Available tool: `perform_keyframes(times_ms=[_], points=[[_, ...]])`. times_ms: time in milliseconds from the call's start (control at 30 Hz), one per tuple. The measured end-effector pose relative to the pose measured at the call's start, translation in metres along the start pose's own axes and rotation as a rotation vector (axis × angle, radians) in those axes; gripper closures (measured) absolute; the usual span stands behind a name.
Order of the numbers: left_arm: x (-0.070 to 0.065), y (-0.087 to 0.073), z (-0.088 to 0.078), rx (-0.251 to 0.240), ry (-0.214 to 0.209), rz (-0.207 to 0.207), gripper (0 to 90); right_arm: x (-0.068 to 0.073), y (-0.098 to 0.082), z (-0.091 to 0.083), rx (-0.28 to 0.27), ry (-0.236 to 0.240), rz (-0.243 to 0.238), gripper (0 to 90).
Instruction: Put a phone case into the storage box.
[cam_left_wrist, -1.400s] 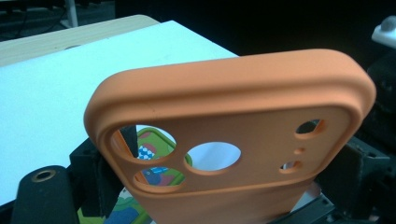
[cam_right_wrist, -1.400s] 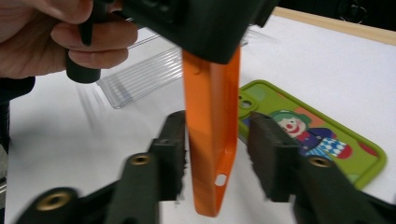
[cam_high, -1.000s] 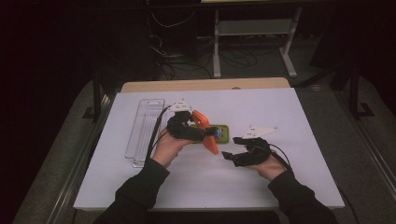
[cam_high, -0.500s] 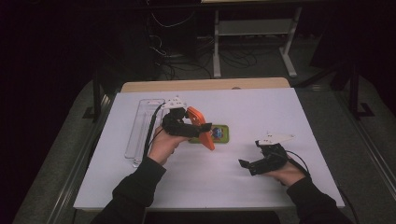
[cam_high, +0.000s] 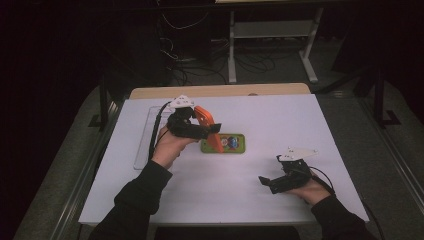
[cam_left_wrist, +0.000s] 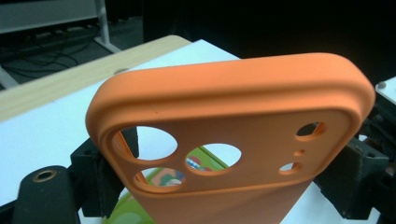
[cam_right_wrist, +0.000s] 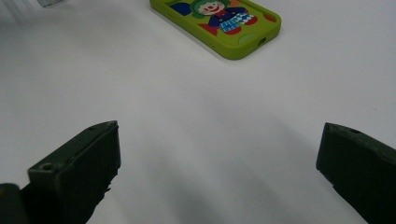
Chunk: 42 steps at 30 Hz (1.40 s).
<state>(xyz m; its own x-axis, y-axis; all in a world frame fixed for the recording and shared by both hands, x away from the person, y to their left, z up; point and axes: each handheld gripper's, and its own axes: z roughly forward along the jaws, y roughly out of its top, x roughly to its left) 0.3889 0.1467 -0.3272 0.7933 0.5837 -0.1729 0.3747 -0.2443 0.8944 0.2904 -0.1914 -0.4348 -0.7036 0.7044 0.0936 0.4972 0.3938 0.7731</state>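
Since a second ago the right gripper (cam_high: 267, 182) has pulled away from the orange case (cam_high: 207, 129), its jaws having just been opening, now wide with nothing between them. Close up, the left gripper (cam_left_wrist: 224, 186) clamps that case above the green phone (cam_right_wrist: 219, 23), whose clown picture the right gripper view shows.

Overhead camera faces forward across the white table (cam_high: 240, 190); both close gripper cameras share the green phone case (cam_right_wrist: 219, 21).

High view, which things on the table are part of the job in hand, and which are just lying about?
In the job:
orange phone case, gripped by the left gripper
green phone case, lying flat

Lying about:
clear tray at the table's left
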Motion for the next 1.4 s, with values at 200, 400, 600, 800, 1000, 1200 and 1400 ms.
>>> perform_keyframes(times_ms=[200,400,600,800,1000,1200,1400], points=[[0.012,0.017,-0.010,-0.006,0.043,0.018,14.4,0.000,0.000,0.000,-0.001,-0.001,-0.003,0.0],[0.028,0.030,-0.018,-0.002,0.097,0.031,14.4,0.002,0.001,0.001,0.001,0.002,-0.014,0.0],[0.045,0.039,-0.024,-0.003,0.173,0.027,14.3,0.002,0.001,-0.001,-0.010,0.000,-0.006,0.0],[0.064,0.047,-0.031,0.004,0.278,0.027,14.3,0.002,0.001,-0.001,-0.014,0.001,-0.005,0.0],[0.083,0.045,-0.034,0.014,0.375,0.003,14.3,0.001,0.001,-0.002,-0.015,0.000,-0.004,0.0],[0.103,0.041,-0.037,0.030,0.463,-0.043,14.3,0.002,0.001,-0.002,-0.017,0.004,0.005,0.0],[0.118,0.037,-0.039,0.054,0.538,-0.069,14.2,0.002,0.001,-0.002,-0.019,0.003,0.004,0.0]])
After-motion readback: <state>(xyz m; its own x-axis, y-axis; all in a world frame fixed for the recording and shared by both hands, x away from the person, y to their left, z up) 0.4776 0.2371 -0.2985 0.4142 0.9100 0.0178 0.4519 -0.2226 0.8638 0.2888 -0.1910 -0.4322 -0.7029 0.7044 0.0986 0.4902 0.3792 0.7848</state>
